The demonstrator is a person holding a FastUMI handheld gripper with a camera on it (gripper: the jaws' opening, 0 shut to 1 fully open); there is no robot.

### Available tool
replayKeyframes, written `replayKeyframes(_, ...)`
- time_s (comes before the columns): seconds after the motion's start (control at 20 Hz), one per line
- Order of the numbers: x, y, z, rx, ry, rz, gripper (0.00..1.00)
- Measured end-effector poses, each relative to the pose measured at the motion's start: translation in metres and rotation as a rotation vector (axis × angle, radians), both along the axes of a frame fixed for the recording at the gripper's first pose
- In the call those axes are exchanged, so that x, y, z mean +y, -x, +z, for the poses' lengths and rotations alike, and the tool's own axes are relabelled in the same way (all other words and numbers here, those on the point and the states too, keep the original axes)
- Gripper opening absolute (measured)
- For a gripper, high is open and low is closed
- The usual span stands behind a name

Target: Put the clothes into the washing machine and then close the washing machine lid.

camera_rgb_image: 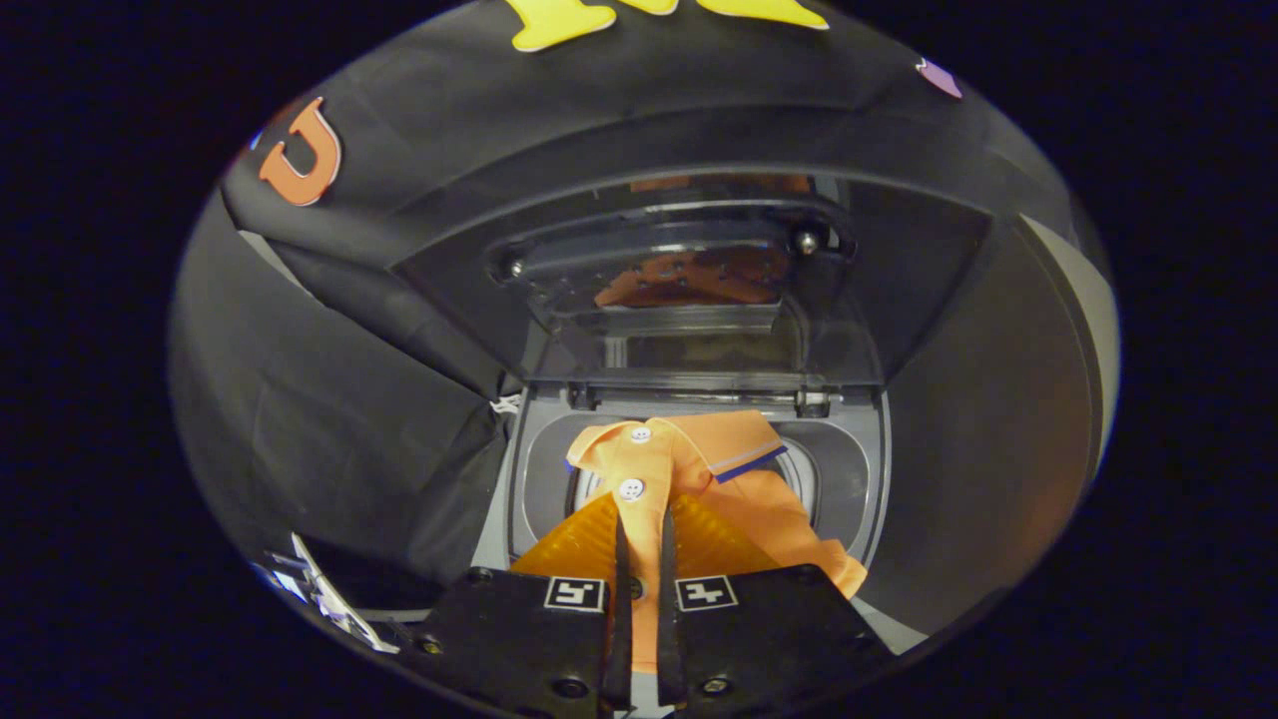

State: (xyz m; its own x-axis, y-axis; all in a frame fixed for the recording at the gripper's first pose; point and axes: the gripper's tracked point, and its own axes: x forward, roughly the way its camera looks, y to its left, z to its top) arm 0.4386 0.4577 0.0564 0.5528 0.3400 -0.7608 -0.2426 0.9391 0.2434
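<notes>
Carrying the orange shirt (689,469) well over the washing machine (859,489) opening before letting go looks like the way to do this step, so that the collar and the trailing cloth drop into the drum rather than drape on the rim. The tool (640,539) is nearly closed, its two fingers pinching the shirt's buttoned front between them. Beyond the fingertips the collar hangs over the drum, below the raised lid (689,270).
</notes>
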Motion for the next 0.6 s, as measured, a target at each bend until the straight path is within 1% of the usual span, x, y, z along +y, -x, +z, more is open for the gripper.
replayKeyframes(0.3,0.0,-0.006,-0.016,0.032,0.033,-0.041,0.13)
replayKeyframes(0.6,-0.003,-0.014,-0.024,0.02,0.079,-0.082,0.13)
